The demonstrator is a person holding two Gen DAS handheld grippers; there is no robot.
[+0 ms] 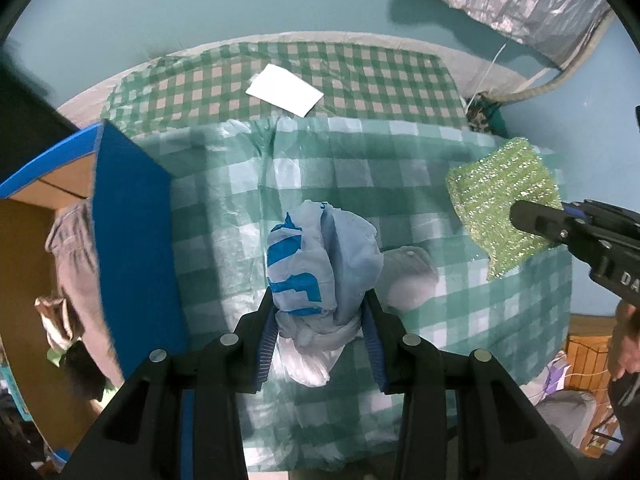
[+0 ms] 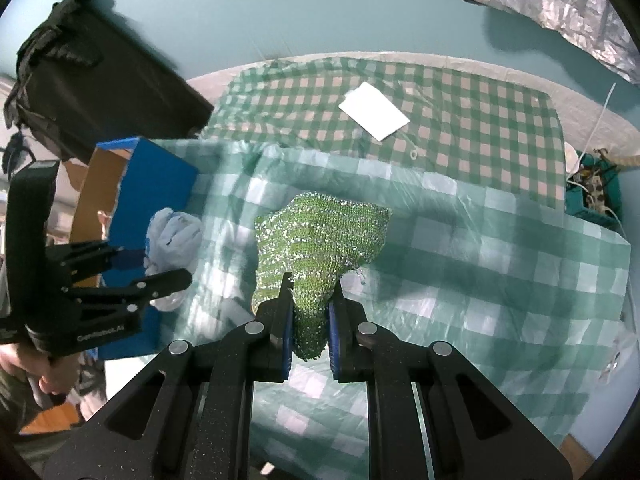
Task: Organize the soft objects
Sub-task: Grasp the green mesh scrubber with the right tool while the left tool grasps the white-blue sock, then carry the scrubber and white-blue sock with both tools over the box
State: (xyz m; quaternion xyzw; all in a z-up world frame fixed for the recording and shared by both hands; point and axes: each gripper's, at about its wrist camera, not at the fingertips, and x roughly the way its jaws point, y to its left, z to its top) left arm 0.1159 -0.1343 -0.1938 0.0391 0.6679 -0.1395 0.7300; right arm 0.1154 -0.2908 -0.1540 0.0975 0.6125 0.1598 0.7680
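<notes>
My left gripper [image 1: 319,304] is shut on a crumpled white plastic bag with blue print [image 1: 316,264] and holds it above the checked cloth. It also shows in the right wrist view [image 2: 172,236] beside the blue box. My right gripper [image 2: 311,292] is shut on a sparkly green mesh cloth [image 2: 320,236], lifted over the table. In the left wrist view the green cloth [image 1: 504,196] hangs from the right gripper [image 1: 532,220] at the right.
An open blue cardboard box [image 1: 132,232] stands at the left, with cloth items inside [image 1: 72,248]. A white card [image 1: 284,90] lies at the table's far side. A grey soft lump [image 1: 408,276] lies on the checked cloth [image 1: 400,168]. A black bag [image 2: 96,84] sits back left.
</notes>
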